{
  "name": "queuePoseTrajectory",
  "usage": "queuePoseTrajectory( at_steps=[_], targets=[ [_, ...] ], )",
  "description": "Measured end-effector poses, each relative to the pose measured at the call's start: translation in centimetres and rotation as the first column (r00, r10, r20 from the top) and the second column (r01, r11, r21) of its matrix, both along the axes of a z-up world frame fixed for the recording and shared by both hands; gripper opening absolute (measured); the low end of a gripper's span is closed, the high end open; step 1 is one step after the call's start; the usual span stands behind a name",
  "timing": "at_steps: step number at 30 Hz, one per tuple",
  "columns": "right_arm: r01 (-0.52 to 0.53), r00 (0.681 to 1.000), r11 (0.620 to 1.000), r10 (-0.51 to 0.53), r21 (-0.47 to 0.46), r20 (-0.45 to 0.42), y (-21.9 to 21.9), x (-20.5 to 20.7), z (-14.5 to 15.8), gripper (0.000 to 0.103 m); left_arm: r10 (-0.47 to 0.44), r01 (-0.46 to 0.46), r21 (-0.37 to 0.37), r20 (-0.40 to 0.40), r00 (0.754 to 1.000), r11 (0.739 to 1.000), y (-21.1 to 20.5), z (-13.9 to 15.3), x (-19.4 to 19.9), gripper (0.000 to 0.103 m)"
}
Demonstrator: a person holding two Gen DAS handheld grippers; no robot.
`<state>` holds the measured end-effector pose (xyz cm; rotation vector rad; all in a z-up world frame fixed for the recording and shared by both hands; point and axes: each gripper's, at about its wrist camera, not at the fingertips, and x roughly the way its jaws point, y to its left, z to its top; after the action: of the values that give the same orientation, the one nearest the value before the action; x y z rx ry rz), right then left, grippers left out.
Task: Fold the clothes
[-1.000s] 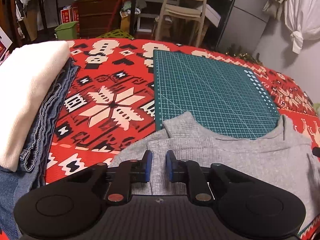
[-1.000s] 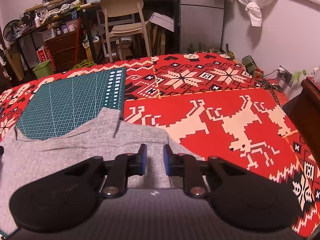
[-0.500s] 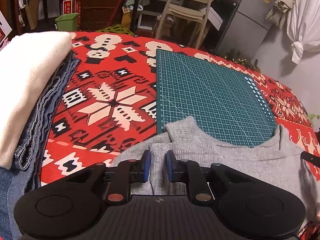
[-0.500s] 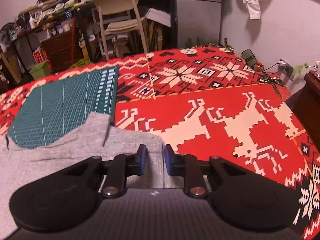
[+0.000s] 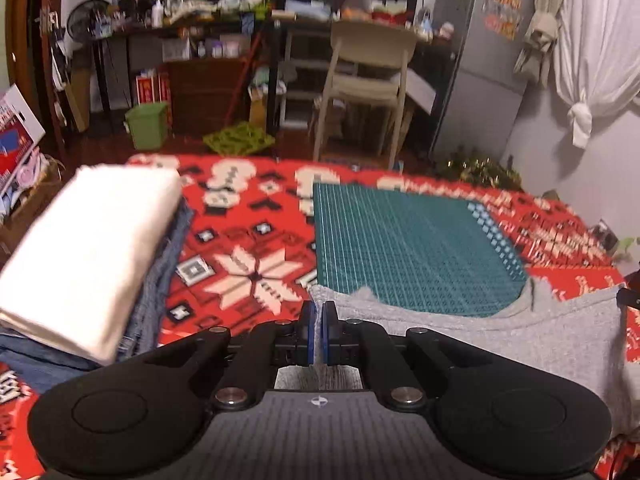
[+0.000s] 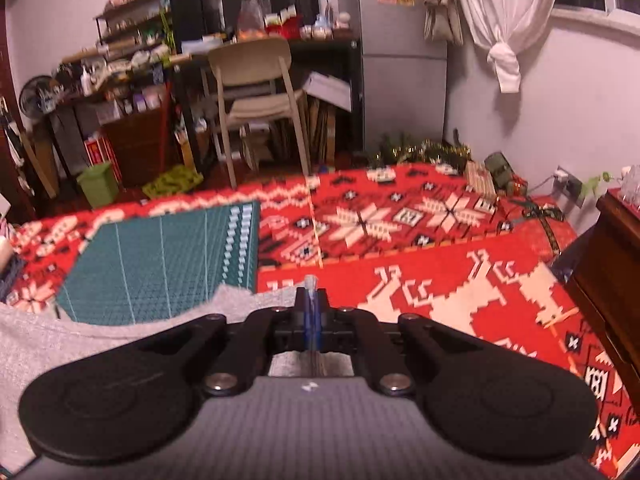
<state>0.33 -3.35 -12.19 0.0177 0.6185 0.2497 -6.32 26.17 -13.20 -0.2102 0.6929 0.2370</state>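
Pinching grey shirt (image 5: pixel 500 336) shoulders: left gripper (image 5: pixel 319 332), right gripper (image 6: pixel 311 322), both clamped.

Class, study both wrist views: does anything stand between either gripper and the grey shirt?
Nothing visible does. The left gripper and the right gripper are each closed on an edge of the grey shirt, which is stretched between them, in front of the green cutting mat.

Dim warm indoor light; motion blur throughout; fisheye bends edges, corners vignetted.

Black left tongs (image 5: pixel 318 332), right tongs (image 6: pixel 311 322): blue pads, silver screws, round lobes, ribbed grey body.
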Motion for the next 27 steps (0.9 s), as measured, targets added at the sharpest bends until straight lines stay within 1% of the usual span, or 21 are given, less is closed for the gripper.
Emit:
queuePoseTrajectory(
  at_steps=[2, 4, 8, 11, 14, 18, 20, 21, 22, 23, 24, 25, 26, 27],
  targets=[
    [-0.007, 1.0, 1.0, 0.007, 0.015, 0.014, -0.2, -0.3, 0.6, 0.002, 0.005, -0.005, 0.011, 0.022, 1.0, 1.0, 0.0, 0.8, -0.8, 0.004],
    [-0.008, 1.0, 1.0, 0.008, 0.011, 0.007, -0.2, -0.1, 0.7, 0.002, 0.013, -0.014, 0.016, 0.024, 1.0, 1.0, 0.1, 0.7, -1.0, 0.004],
    [-0.015, 0.999, 1.0, 0.015, 0.005, -0.045, 0.1, 1.4, -0.9, 0.002, 0.031, -0.031, -0.003, -0.043, 0.999, 1.0, 1.0, -1.4, 0.4, 0.004],
    [-0.024, 0.997, 1.0, 0.023, -0.02, -0.079, 0.8, 2.5, -2.7, 0.002, 0.028, -0.027, 0.011, -0.088, 0.996, 1.0, 1.1, -3.0, 1.5, 0.004],
    [-0.028, 0.994, 0.999, 0.024, -0.043, -0.107, 1.4, 3.5, -4.2, 0.002, 0.027, -0.024, 0.026, -0.118, 0.993, 0.999, 1.0, -4.2, 2.3, 0.004],
    [-0.025, 0.991, 0.999, 0.019, -0.046, -0.136, 1.6, 4.3, -5.6, 0.003, 0.031, -0.026, 0.03, -0.149, 0.988, 0.999, 1.2, -5.2, 2.9, 0.004],
    [-0.021, 0.989, 0.998, 0.013, -0.055, -0.148, 1.6, 4.6, -6.1, 0.006, 0.029, -0.025, 0.026, -0.167, 0.986, 0.999, 1.4, -5.6, 3.0, 0.005],
    [-0.019, 0.989, 0.998, 0.01, -0.06, -0.149, 1.6, 4.6, -6.3, 0.006, 0.03, -0.026, 0.025, -0.174, 0.984, 0.999, 1.4, -5.8, 3.1, 0.008],
    [-0.016, 0.989, 0.998, 0.006, -0.066, -0.146, 1.5, 4.6, -6.3, 0.014, 0.033, -0.029, 0.023, -0.18, 0.983, 0.999, 1.5, -5.9, 3.1, 0.012],
    [-0.014, 0.99, 0.997, 0.004, -0.071, -0.142, 1.5, 4.5, -6.3, 0.023, 0.038, -0.033, 0.026, -0.182, 0.983, 0.999, 1.5, -5.9, 3.0, 0.012],
    [-0.012, 0.99, 0.997, 0.001, -0.075, -0.138, 1.4, 4.4, -6.2, 0.024, 0.045, -0.04, 0.033, -0.18, 0.983, 0.999, 1.6, -5.8, 2.9, 0.015],
    [-0.009, 0.991, 0.997, -0.001, -0.075, -0.135, 1.2, 4.2, -6.1, 0.026, 0.053, -0.047, 0.04, -0.179, 0.982, 0.998, 1.7, -5.7, 2.8, 0.025],
    [-0.006, 0.991, 0.997, -0.004, -0.073, -0.133, 0.9, 4.0, -5.8, 0.029, 0.059, -0.052, 0.041, -0.174, 0.983, 0.998, 1.9, -5.5, 2.6, 0.03],
    [-0.002, 0.991, 0.998, -0.007, -0.07, -0.132, 0.7, 3.8, -5.6, 0.029, 0.062, -0.057, 0.036, -0.165, 0.984, 0.998, 2.1, -5.2, 2.3, 0.038]
  ],
)
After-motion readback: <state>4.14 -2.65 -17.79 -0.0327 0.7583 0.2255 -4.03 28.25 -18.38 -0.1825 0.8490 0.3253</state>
